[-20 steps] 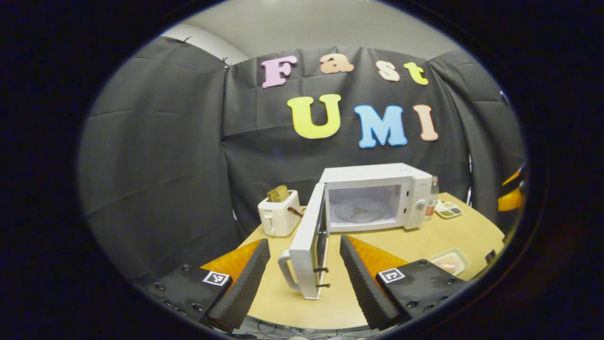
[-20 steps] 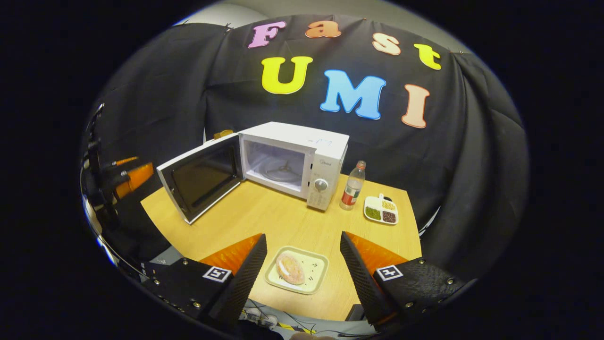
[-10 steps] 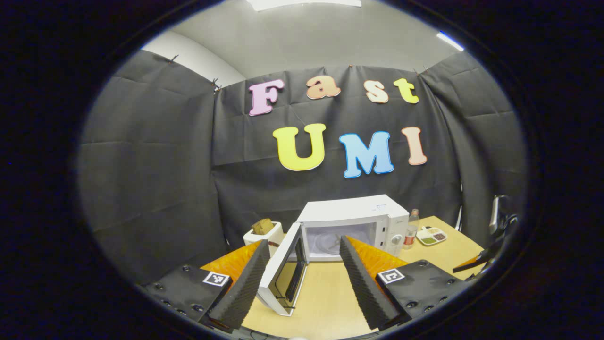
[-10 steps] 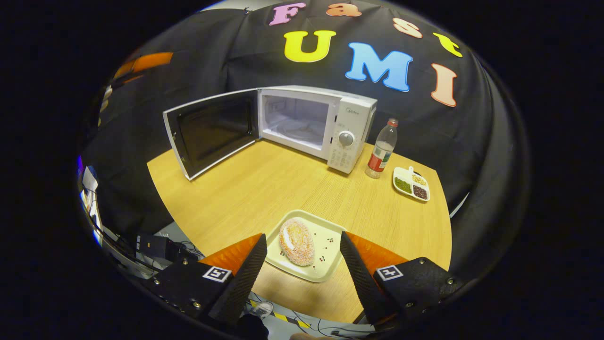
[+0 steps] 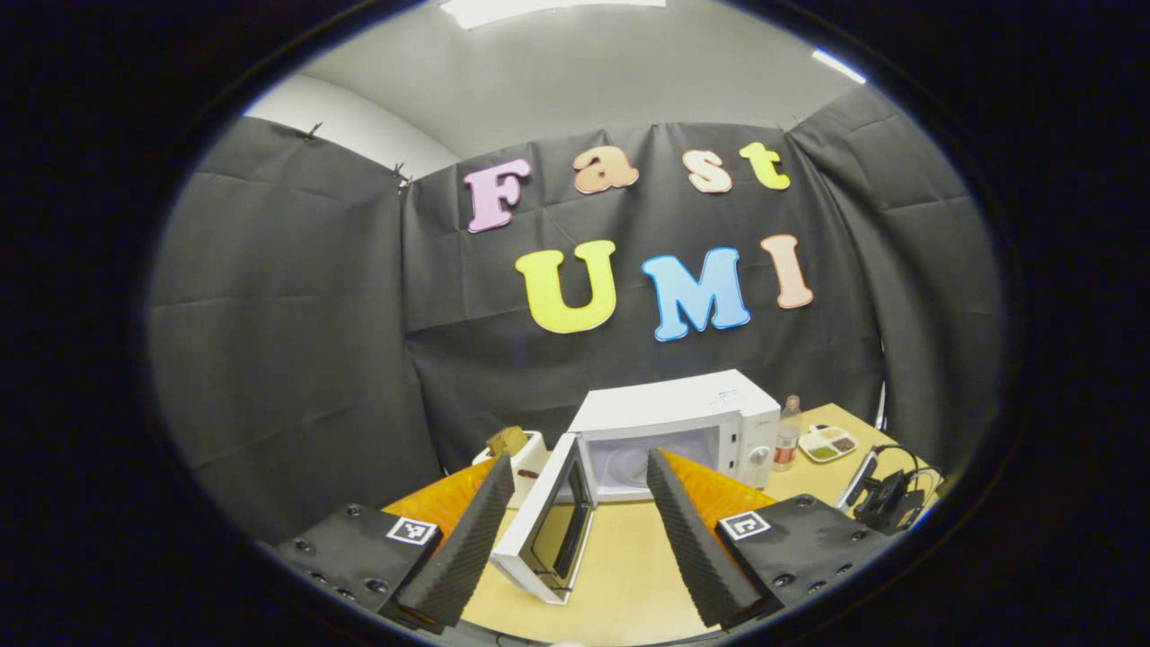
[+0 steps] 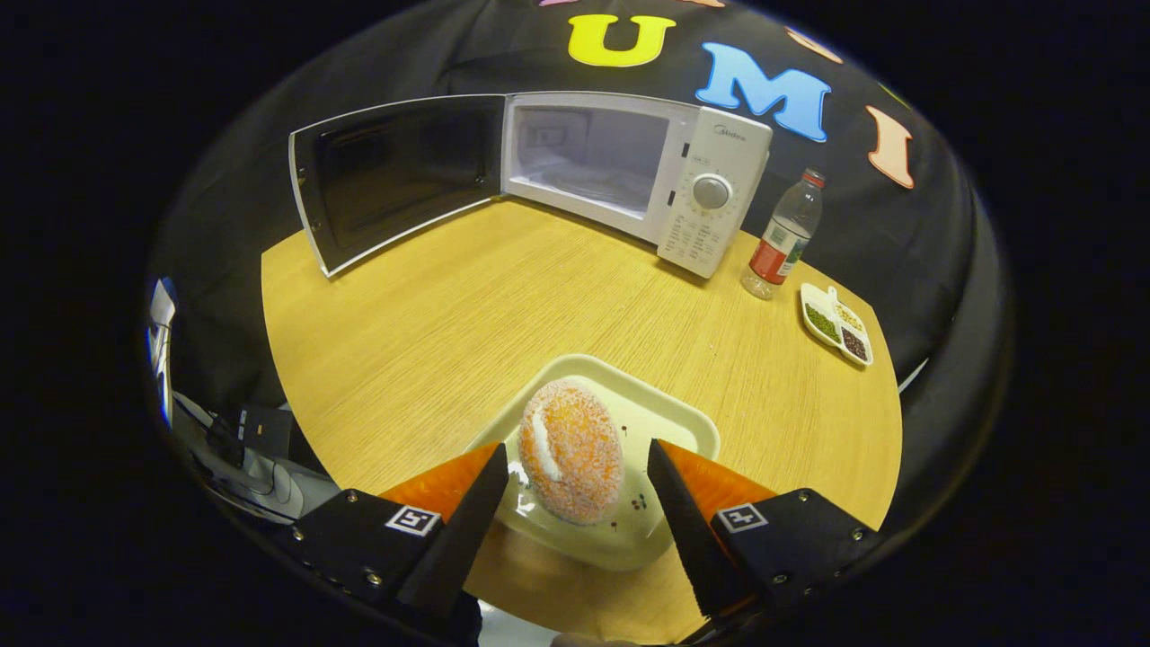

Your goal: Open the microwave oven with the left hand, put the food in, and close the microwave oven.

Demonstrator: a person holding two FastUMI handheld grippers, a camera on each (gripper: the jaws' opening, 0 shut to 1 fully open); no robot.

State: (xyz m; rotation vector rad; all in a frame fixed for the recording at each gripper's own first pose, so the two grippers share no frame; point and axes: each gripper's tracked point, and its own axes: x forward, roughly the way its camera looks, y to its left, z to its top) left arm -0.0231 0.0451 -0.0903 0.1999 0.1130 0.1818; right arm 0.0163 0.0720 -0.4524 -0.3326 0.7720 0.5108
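A white microwave oven (image 6: 710, 193) stands at the back of the round wooden table (image 6: 431, 323) with its door (image 6: 395, 175) swung wide open to the left and its cavity bare. An orange sugar-dusted bun (image 6: 571, 449) lies on a pale square tray (image 6: 665, 418) near the table's front edge. My right gripper (image 6: 575, 463) is open, its two fingers on either side of the bun and apart from it. In the left gripper view the microwave (image 5: 710, 413) and its open door (image 5: 548, 530) sit ahead of my left gripper (image 5: 579, 472), which is open and holds nothing.
A plastic bottle (image 6: 783, 238) with a red label and a small divided dish (image 6: 837, 314) of beans stand right of the microwave. A white toaster (image 5: 517, 449) with bread sits left of it. Cables and a stand lie beyond the table's left edge (image 6: 243, 431).
My right gripper has dropped and moved forward until its fingers flank the bun. My left gripper has drawn back and up from the open door.
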